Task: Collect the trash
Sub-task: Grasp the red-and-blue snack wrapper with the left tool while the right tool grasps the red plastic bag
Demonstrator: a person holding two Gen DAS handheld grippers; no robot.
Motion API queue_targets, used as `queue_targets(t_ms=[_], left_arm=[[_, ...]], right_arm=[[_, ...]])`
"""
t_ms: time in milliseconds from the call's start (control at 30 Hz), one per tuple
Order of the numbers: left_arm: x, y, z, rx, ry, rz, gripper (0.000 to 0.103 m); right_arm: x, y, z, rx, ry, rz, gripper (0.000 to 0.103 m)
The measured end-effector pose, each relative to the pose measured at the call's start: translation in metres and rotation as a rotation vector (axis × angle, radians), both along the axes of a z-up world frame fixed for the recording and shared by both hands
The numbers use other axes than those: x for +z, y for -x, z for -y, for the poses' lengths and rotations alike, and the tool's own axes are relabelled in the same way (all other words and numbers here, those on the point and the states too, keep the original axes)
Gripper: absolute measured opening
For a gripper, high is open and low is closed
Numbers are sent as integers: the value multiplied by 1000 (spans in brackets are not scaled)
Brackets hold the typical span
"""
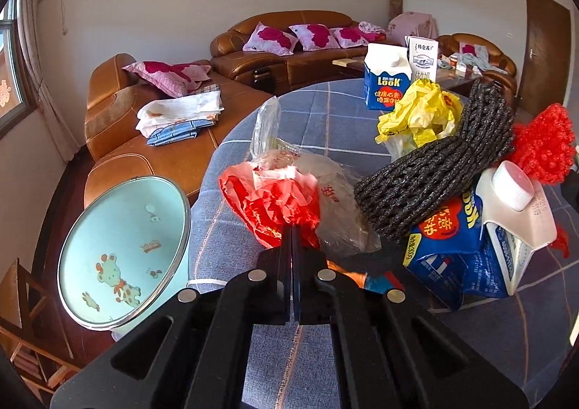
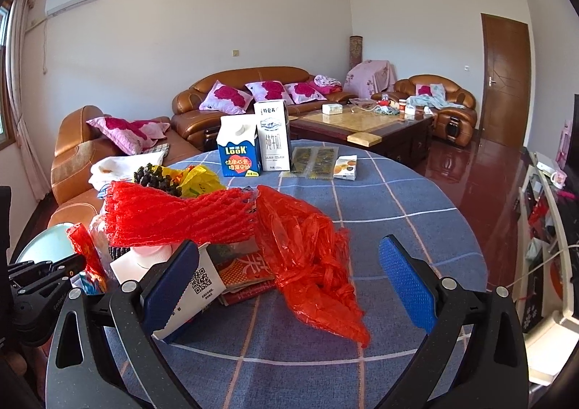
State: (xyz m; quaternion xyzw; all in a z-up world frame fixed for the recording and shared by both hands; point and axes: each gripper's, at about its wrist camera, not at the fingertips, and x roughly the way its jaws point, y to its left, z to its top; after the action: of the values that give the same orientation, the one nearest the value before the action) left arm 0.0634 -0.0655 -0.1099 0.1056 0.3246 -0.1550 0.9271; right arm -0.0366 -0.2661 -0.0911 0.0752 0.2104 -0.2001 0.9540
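Left gripper (image 1: 294, 228): jaws pinched together on the crumpled red plastic bag (image 1: 269, 201), at its near edge.
Right gripper (image 2: 289, 278): jaws spread wide, nothing gripped.
Bag: on the blue checked tablecloth (image 1: 318, 119), beside a pale-blue lidded bin (image 1: 123, 253).

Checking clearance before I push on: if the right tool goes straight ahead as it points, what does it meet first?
Probably the crumpled red plastic bag, lying between the right tool's open jaws; depth is uncertain.
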Motion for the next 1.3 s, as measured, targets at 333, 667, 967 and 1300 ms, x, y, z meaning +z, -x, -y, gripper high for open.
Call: queue_targets(t_ms=[333,667,967,1300], left_arm=[[49,25,-8,-15,39,147,0],[78,24,-31,44,73,208,0],[36,4,-22,103,12,114,67],[-23,-8,18,20,-81,-34,66]], right_arm=[[9,7,3,-18,5,23,98],[13,14,19,-63,8,50,98],[4,9,38,-109,-2,18,98],[-22,-8,57,-100,-26,-100,97]])
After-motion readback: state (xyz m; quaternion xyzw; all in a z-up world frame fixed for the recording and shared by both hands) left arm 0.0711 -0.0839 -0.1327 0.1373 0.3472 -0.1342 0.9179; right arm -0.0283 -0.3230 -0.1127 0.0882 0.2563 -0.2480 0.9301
